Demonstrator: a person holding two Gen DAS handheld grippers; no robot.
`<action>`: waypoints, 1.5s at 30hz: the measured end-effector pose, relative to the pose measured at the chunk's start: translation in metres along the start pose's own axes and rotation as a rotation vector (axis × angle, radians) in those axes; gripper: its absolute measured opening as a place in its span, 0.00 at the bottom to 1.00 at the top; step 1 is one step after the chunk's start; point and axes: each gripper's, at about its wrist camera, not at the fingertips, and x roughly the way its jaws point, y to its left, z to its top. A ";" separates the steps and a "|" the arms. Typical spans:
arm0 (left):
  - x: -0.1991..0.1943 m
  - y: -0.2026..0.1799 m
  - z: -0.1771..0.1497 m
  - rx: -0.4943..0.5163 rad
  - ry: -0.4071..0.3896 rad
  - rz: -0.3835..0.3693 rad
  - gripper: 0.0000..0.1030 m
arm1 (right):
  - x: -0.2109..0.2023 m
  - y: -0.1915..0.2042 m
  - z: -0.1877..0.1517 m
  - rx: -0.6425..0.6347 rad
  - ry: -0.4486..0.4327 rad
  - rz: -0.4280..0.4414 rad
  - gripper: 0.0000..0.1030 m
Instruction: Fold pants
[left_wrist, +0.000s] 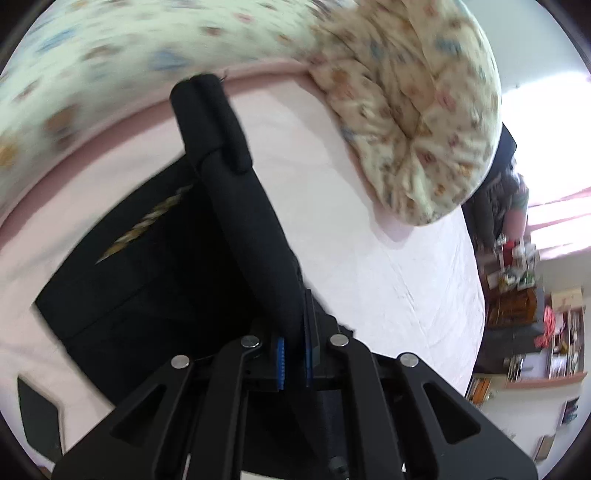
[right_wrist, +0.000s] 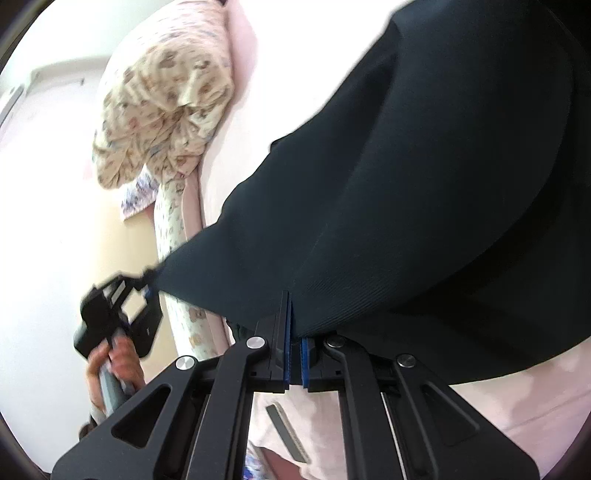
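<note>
Black pants (left_wrist: 155, 280) lie partly on a pink bed sheet (left_wrist: 369, 258), with a gold lightning mark on them. My left gripper (left_wrist: 295, 325) is shut on a bunched edge of the pants that rises away from the fingers. My right gripper (right_wrist: 293, 317) is shut on another edge of the pants (right_wrist: 424, 184), which hang lifted and spread across the right wrist view. The left gripper (right_wrist: 147, 286) also shows at the left of the right wrist view, held by a hand and pinching the far corner of the fabric.
A cream patterned quilt (left_wrist: 424, 122) is heaped along the far side of the bed and also shows in the right wrist view (right_wrist: 166, 103). Shelves with clutter (left_wrist: 535, 332) stand beyond the bed at right. A dark flat object (right_wrist: 288, 432) lies on the sheet.
</note>
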 end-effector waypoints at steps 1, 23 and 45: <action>-0.009 0.018 -0.011 -0.023 -0.011 0.014 0.07 | 0.001 0.000 -0.003 -0.022 0.008 -0.026 0.04; -0.009 0.106 -0.108 -0.045 -0.024 0.301 0.83 | -0.065 -0.083 -0.028 0.173 0.074 -0.120 0.13; 0.002 0.022 -0.358 0.329 0.354 0.326 0.91 | -0.220 -0.252 0.051 0.745 -0.408 0.060 0.36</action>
